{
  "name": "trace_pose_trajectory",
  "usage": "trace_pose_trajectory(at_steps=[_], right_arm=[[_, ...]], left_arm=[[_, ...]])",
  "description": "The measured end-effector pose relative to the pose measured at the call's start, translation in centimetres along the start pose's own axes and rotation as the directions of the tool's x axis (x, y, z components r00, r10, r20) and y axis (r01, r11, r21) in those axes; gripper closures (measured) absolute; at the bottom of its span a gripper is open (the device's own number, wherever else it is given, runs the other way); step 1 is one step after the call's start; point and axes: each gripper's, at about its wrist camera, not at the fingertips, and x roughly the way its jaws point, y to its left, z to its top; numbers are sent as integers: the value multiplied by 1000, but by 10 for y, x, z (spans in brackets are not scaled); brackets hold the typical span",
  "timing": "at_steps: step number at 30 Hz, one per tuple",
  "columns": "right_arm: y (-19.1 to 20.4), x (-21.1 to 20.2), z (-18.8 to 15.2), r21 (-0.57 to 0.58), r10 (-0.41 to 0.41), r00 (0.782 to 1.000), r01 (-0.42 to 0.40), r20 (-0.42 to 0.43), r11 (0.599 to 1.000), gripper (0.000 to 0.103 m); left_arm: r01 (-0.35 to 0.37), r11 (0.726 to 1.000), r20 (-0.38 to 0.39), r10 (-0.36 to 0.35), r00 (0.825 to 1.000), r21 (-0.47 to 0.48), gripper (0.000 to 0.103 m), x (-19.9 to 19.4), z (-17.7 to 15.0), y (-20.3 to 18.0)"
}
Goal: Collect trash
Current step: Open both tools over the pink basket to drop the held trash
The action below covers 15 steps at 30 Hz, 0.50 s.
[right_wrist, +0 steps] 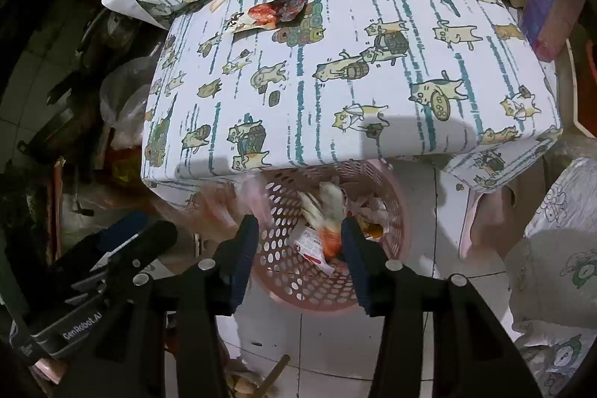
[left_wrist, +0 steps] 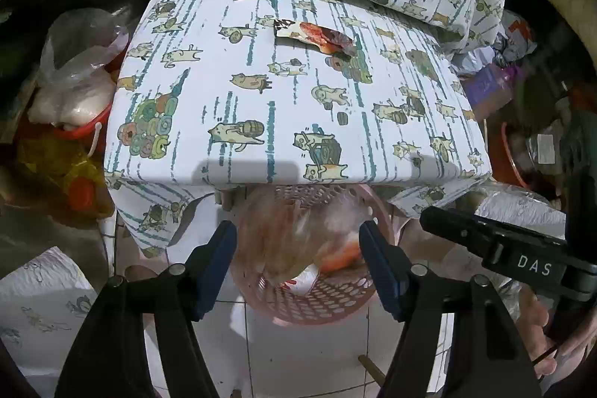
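Wrappers (right_wrist: 324,211), crinkly and blurred, lie in the perforated pink plastic basket (right_wrist: 395,207) beneath both grippers (left_wrist: 298,248) (right_wrist: 298,245), jaws apart, gripping nothing; another glossy wrapper (left_wrist: 313,36) rests on the cat-print cushion (left_wrist: 261,122).

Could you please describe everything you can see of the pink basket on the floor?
The pink basket is round, looks like plastic, and its wall is perforated with oval holes. It stands upright on the white tiled floor, its far rim tucked under the edge of the cat-print cushion. Inside lie wrappers and paper scraps; blurred pieces are over its opening. In both wrist views it sits framed between open jaws, which do not touch it.
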Motion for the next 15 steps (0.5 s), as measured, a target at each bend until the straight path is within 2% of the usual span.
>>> trace_pose_trajectory(at_steps=[10, 15], right_arm=[[0, -8, 1, -11, -27, 999, 27, 38, 1000, 54], [3, -12, 1, -25, -49, 996, 51, 69, 998, 54]], left_arm=[[-24, 1000, 29, 24, 999, -8, 32, -7, 1, 4], [-67, 997, 70, 65, 995, 26, 31, -16, 0, 0]])
